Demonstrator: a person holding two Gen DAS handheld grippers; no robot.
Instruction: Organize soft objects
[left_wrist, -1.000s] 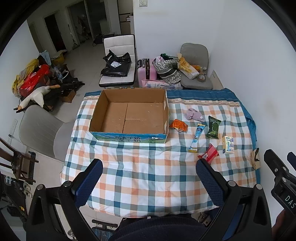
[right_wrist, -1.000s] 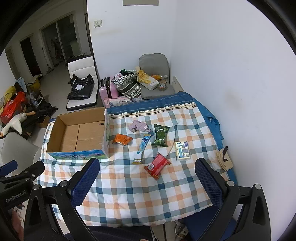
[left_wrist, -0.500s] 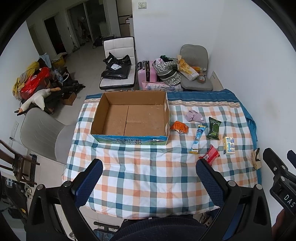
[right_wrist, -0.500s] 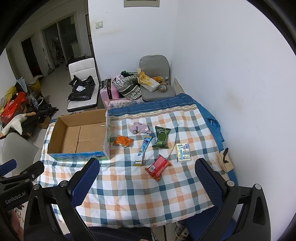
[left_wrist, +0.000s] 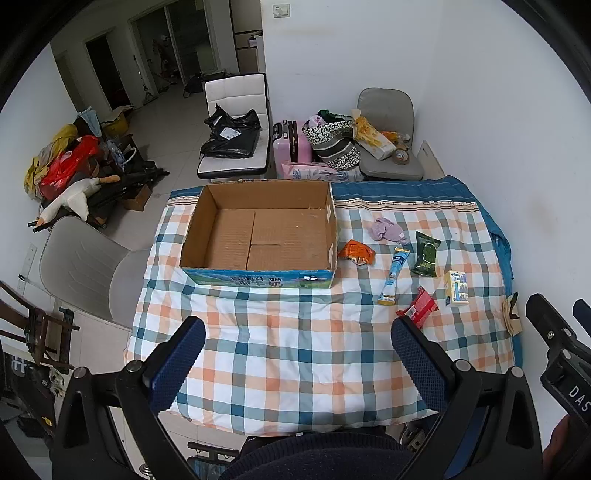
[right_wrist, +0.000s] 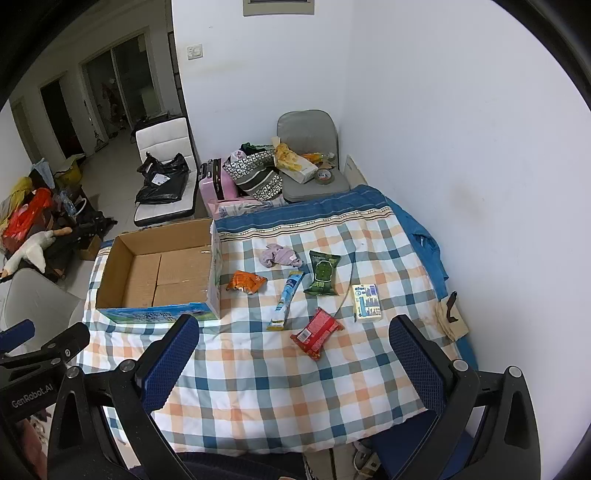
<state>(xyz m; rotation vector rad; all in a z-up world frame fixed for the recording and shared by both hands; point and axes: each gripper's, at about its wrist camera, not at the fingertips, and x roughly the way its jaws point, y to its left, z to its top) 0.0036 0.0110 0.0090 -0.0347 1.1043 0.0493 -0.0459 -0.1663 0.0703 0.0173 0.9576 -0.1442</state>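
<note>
Hovering low in frame over the checked cloth (left_wrist: 295, 354), left gripper (left_wrist: 297, 354) and right gripper (right_wrist: 293, 350) both gaping wide, gripping nothing. Sitting mid-frame right of the cardboard box (left_wrist: 258, 236): purple cloth (right_wrist: 279, 255), orange packet (right_wrist: 245, 282), green packet (right_wrist: 323, 273).

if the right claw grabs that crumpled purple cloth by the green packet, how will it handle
The purple cloth lies bunched in soft folds, so it will probably sag and dangle from a pinch. It looks thin, so likely very light. Pushed across the checked blanket, it would probably drag and bunch, not slide.
</note>
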